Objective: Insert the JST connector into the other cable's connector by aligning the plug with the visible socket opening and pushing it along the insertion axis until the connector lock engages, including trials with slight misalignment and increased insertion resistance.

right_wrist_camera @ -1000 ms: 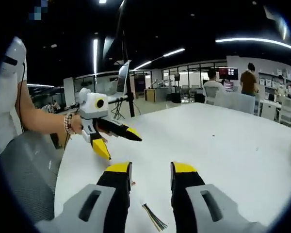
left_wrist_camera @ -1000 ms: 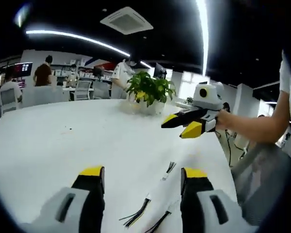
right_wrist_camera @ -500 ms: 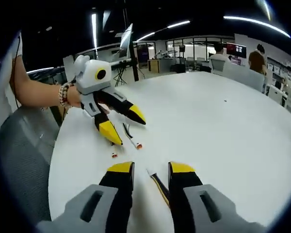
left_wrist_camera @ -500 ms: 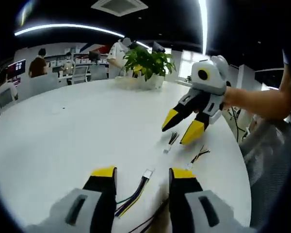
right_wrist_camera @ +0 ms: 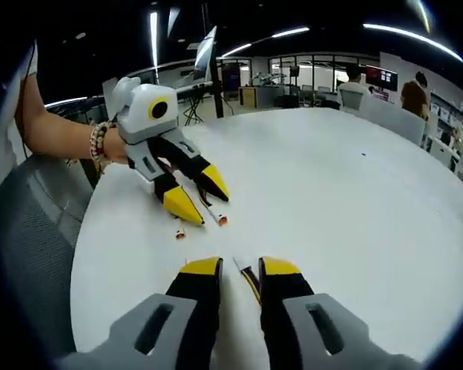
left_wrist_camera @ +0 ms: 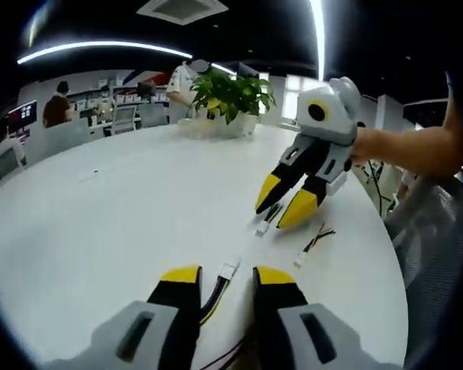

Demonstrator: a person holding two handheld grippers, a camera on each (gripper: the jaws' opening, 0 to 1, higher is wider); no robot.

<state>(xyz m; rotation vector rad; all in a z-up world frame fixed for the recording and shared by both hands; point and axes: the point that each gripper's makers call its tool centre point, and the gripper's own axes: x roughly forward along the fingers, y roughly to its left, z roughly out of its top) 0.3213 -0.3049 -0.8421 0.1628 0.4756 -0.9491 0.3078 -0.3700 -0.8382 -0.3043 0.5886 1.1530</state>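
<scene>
On the white table (left_wrist_camera: 116, 200) lie several short cables with small connectors. My left gripper (left_wrist_camera: 228, 277) stands low over one of them, its jaws open and straddling that cable's white connector (left_wrist_camera: 228, 268); its coloured wires run back between the jaws. The right gripper (left_wrist_camera: 282, 202) comes in from the right, open, its yellow tips on either side of a black-wired cable (left_wrist_camera: 268, 220). In the right gripper view, my right gripper (right_wrist_camera: 240, 268) is open around that cable (right_wrist_camera: 248, 277). The left gripper (right_wrist_camera: 199, 196) is open over its connector (right_wrist_camera: 220, 220).
A third cable (left_wrist_camera: 312, 245) lies loose by the table's near edge, and its connector (right_wrist_camera: 180, 233) is beside the left gripper. A potted plant (left_wrist_camera: 230, 96) stands at the table's far side. Grey chairs (right_wrist_camera: 31, 231) flank the edge. People sit at desks behind.
Both grippers have come down to the table and closer together. Each one's jaws have narrowed around a cable lying between them.
</scene>
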